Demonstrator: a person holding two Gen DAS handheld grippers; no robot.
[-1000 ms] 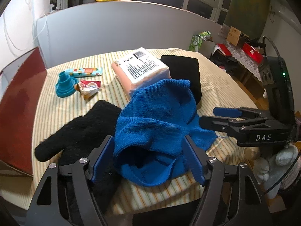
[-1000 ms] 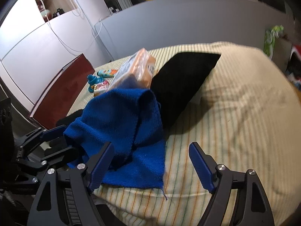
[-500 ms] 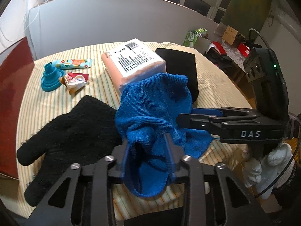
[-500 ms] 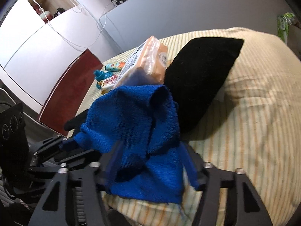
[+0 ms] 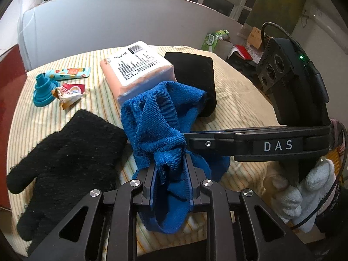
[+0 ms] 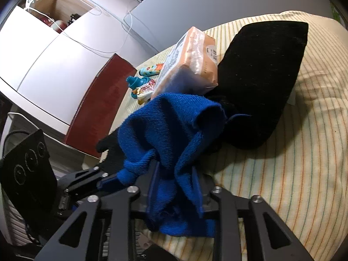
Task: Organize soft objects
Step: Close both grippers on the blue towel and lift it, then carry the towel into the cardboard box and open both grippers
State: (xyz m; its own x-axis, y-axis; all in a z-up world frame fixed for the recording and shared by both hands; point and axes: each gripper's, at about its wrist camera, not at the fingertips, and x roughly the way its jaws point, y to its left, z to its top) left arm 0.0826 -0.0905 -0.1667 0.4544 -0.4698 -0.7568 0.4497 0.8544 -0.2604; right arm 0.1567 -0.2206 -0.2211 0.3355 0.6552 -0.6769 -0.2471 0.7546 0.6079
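A blue terry towel [image 5: 161, 117] is bunched up at the near edge of the striped tablecloth [image 5: 235, 100]. My left gripper [image 5: 170, 180] is shut on its near fold. My right gripper [image 6: 176, 187] is shut on another fold of the same towel [image 6: 174, 126]; it reaches in from the right in the left wrist view [image 5: 195, 144]. A black glove [image 5: 63, 158] lies flat to the left. A black folded cloth [image 5: 195, 78] lies behind the towel, also seen in the right wrist view [image 6: 265, 74].
A pink plastic-wrapped pack [image 5: 137, 69] lies behind the towel. A teal collapsible funnel [image 5: 43, 91], a snack wrapper [image 5: 69, 93] and a small tube [image 5: 67, 72] sit at the back left. A dark red board [image 6: 100, 102] stands at the table's left edge.
Both grippers closed from open onto the blue towel and lifted it, bunching it together. The glove and other things have not moved.
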